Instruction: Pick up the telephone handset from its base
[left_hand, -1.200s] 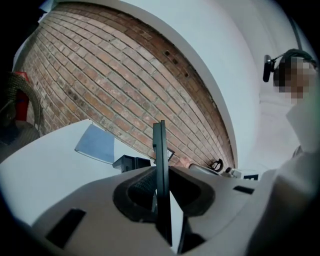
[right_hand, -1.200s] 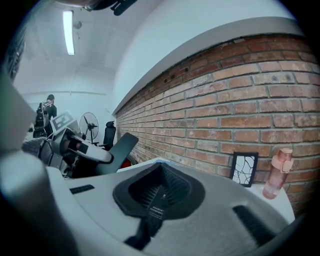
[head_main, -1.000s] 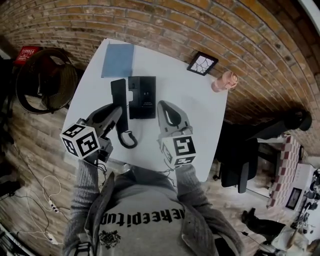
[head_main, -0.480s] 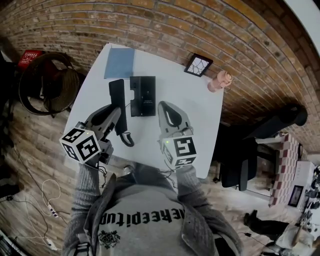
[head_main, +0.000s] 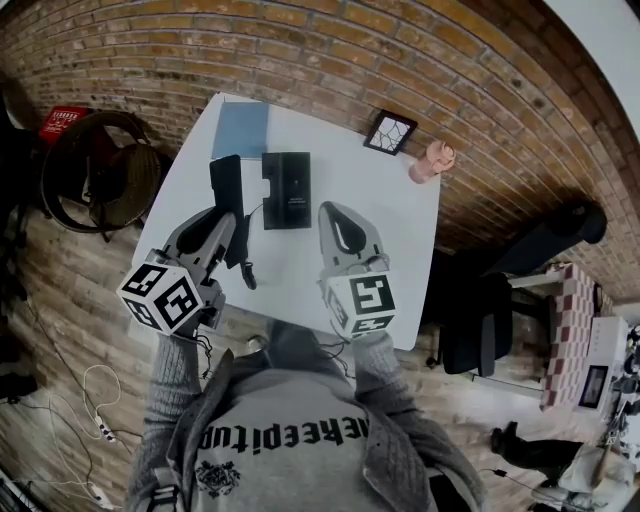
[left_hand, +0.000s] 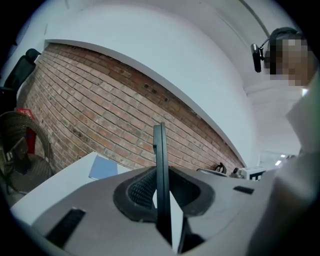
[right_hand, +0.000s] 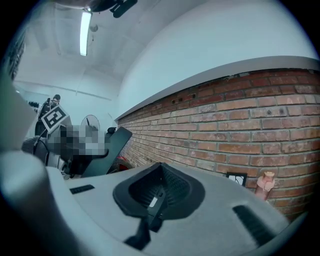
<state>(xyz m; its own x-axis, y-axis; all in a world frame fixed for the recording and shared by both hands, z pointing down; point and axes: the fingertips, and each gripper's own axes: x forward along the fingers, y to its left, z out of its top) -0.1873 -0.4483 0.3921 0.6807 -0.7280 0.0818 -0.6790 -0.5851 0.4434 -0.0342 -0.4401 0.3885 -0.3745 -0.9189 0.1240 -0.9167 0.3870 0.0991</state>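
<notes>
The black telephone handset (head_main: 226, 178) hangs above the white table (head_main: 390, 215), to the left of its black base (head_main: 287, 190). My left gripper (head_main: 228, 218) is shut on its middle. A coiled cord (head_main: 247, 272) trails down from its near end. In the left gripper view the handset (left_hand: 160, 150) stands edge-on between the pads of that gripper (left_hand: 161, 192). My right gripper (head_main: 337, 212) hovers right of the base, shut and empty. The right gripper view shows its jaws (right_hand: 156, 196) together, with the raised handset (right_hand: 107, 145) far off to the left.
A blue notebook (head_main: 241, 129) lies at the table's far left corner. A small framed picture (head_main: 390, 131) and a pink figurine (head_main: 430, 162) stand along the brick wall. A wicker chair (head_main: 95, 170) is on the left, a black office chair (head_main: 480, 330) on the right.
Both grippers have risen. The handset has come up and away from the table with the left gripper, and its cord has stretched out of its coil.
</notes>
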